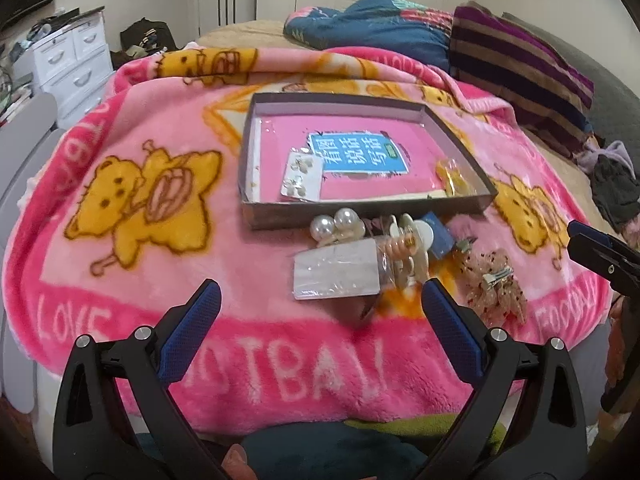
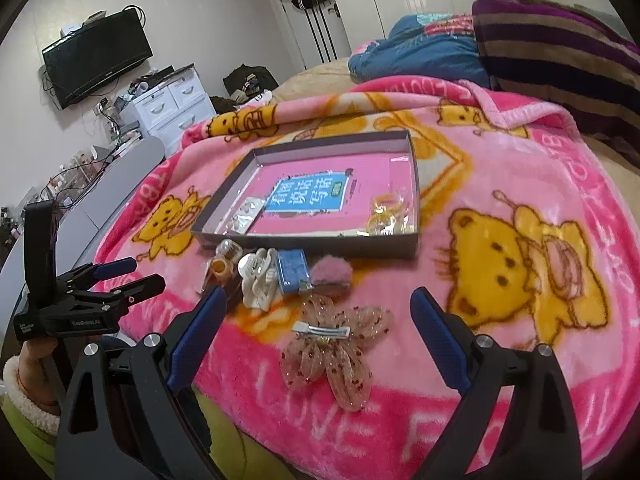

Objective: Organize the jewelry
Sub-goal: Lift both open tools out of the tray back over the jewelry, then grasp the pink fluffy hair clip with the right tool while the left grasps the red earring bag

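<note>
Both grippers' jaws apart; jewelry beside box (image 1: pixel 256 148)

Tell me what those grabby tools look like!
Each tool is black plastic with two long fingers, blue bumpy pads inside and round silver bolts. The right tool looks the same as the left tool. Seen from the side, the left one has a tall black block on top and small white lettering. The hand holding it wears a fluffy white cuff on a green sleeve.
</note>
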`<state>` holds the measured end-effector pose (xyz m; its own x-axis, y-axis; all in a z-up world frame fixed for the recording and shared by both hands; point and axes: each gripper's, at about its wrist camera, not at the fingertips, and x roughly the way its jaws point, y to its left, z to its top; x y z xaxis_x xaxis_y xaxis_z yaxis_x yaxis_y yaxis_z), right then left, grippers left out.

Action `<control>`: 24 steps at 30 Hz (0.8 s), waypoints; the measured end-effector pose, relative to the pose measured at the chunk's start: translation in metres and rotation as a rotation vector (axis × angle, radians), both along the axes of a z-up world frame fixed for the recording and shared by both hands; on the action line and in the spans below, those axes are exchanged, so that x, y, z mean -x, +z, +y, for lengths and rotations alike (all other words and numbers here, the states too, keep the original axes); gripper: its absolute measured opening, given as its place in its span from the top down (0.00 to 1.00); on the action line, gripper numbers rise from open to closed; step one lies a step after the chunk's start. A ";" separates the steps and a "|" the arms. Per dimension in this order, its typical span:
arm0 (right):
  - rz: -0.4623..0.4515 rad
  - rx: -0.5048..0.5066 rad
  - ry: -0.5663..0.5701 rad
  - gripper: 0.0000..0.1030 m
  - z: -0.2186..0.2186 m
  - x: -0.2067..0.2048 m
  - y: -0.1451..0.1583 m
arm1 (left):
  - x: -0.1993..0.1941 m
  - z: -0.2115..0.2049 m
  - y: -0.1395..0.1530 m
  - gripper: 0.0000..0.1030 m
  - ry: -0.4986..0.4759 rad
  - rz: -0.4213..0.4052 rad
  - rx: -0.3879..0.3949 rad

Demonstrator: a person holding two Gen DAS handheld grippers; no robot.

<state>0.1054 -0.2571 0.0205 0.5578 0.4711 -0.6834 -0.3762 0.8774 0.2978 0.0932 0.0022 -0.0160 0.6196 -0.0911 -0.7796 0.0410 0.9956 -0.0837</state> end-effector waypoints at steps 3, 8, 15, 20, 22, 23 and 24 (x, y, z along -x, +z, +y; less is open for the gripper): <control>0.010 -0.001 -0.004 0.10 -0.002 -0.002 -0.005 | -0.001 -0.007 -0.004 0.09 -0.015 0.003 -0.012; 0.030 0.007 -0.009 0.10 -0.005 -0.007 -0.014 | -0.006 -0.015 -0.016 0.09 -0.030 0.021 -0.037; 0.090 0.010 -0.002 0.10 -0.001 -0.025 -0.034 | -0.022 -0.014 -0.034 0.09 -0.003 0.053 -0.023; 0.111 0.050 0.023 0.10 0.015 -0.041 -0.047 | -0.036 -0.007 -0.042 0.09 0.028 0.075 0.005; 0.117 0.062 0.045 0.10 0.024 -0.046 -0.053 | -0.041 -0.006 -0.045 0.09 0.029 0.087 0.027; 0.123 0.072 0.054 0.10 0.029 -0.049 -0.056 | -0.043 -0.006 -0.046 0.09 0.028 0.093 0.035; 0.125 0.076 0.063 0.10 0.033 -0.051 -0.058 | -0.044 -0.005 -0.048 0.09 0.028 0.098 0.045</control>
